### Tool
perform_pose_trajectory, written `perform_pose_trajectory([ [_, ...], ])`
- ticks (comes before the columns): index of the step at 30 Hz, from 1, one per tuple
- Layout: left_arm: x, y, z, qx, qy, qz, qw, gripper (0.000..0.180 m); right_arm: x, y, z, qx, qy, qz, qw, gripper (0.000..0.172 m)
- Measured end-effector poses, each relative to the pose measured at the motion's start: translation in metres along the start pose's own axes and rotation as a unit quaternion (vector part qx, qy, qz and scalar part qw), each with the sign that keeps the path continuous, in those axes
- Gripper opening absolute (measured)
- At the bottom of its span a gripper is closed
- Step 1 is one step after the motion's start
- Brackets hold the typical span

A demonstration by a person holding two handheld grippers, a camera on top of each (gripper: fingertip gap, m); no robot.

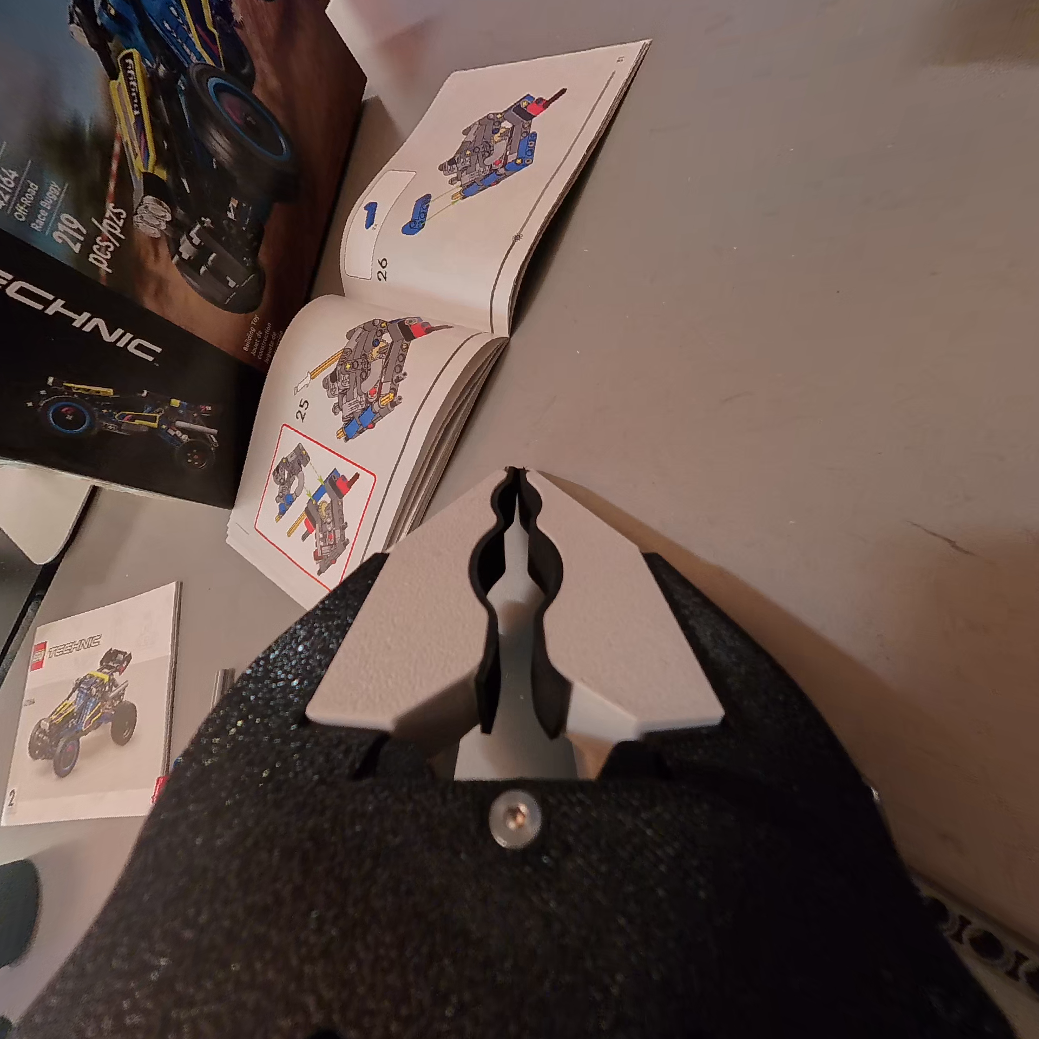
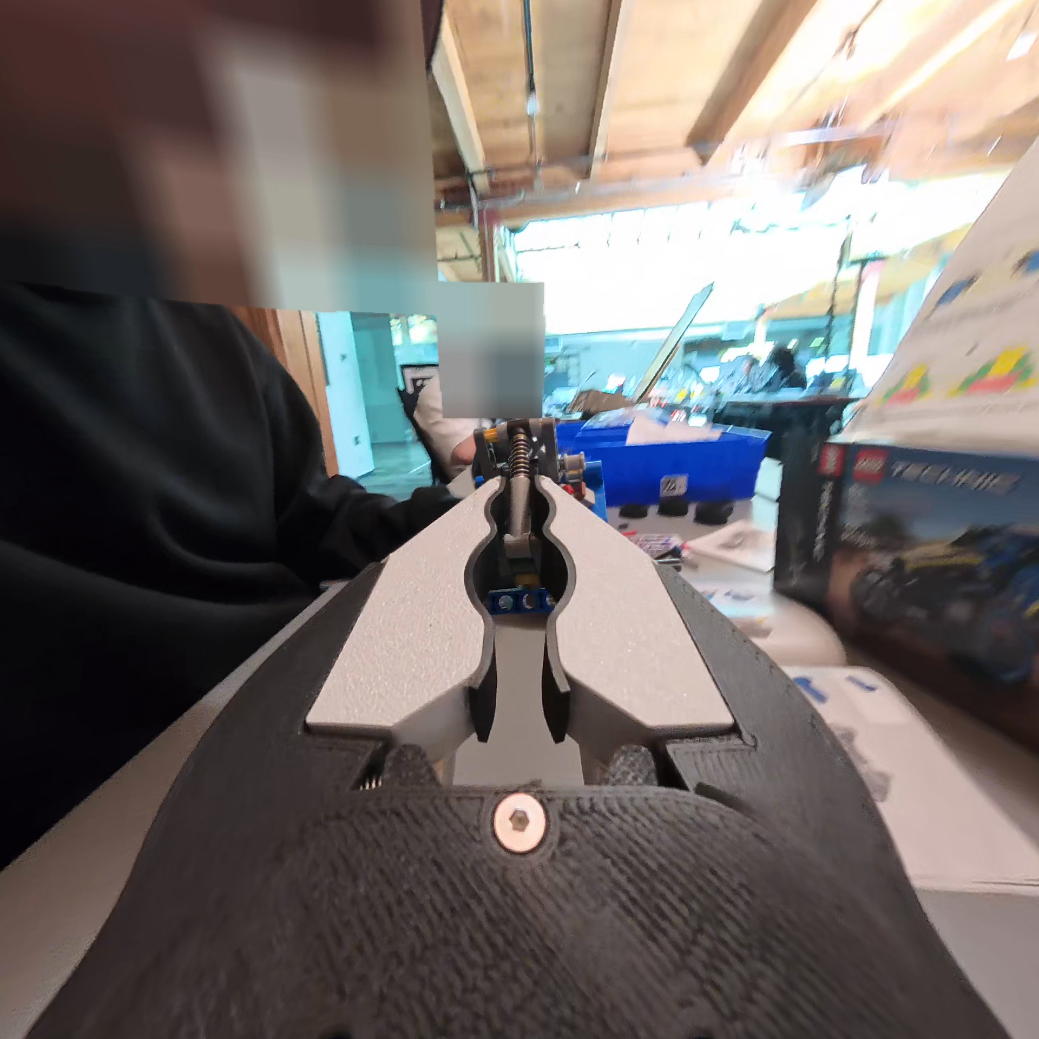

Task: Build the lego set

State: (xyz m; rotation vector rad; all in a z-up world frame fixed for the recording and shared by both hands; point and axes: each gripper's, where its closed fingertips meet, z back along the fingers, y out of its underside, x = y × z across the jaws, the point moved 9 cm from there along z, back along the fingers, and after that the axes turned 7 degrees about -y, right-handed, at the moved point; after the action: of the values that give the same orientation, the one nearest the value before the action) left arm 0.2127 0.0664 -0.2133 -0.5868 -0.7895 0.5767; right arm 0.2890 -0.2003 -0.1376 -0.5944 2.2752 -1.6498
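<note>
- Two hand-held grippers, one per wrist view, each with grey fingers on a black body.
- Left hand-held gripper [image 1: 516,471]: tips pressed together on nothing, hovering over bare grey desk [image 1: 787,337].
- Just beside those tips, towards the left of the view: an open instruction booklet [image 1: 427,315] lying flat on the desk, pages showing drawings of a grey, blue and red build.
- Lower left of that view: a second, closed booklet [image 1: 95,703] with a buggy picture on its cover, flat on the desk.
- Beyond the open booklet, touching its far edge: a dark toy box [image 1: 140,253] printed with a blue and yellow buggy.
- Right hand-held gripper [image 2: 520,482]: clamped on the grey shaft of a spring shock absorber belonging to a small brick assembly [image 2: 520,450] of grey, blue and yellow parts; both fingertips pressing on the shaft, coil spring standing above them.
- Left of it: a person's black sleeve [image 2: 140,478].
- Right of it: another toy box [image 2: 911,551], upright on the desk.
- Farther back: three black tyres [image 2: 674,509] in a row before a blue bin [image 2: 663,461]; background room blurred.
</note>
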Motion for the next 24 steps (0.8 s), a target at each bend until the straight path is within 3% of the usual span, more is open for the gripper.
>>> perform_pose_trajectory([
  [15,0.0,0.0,0.0,0.0,-0.001,-0.001,1.0,0.0,-0.003,0.0,-0.001,0.006,0.019,0.004,1.0,0.004],
  [24,0.0,0.0,0.0,0.0,-0.001,-0.002,1.0,0.0,-0.016,0.015,0.006,0.093,0.098,-0.058,0.989,0.004],
])
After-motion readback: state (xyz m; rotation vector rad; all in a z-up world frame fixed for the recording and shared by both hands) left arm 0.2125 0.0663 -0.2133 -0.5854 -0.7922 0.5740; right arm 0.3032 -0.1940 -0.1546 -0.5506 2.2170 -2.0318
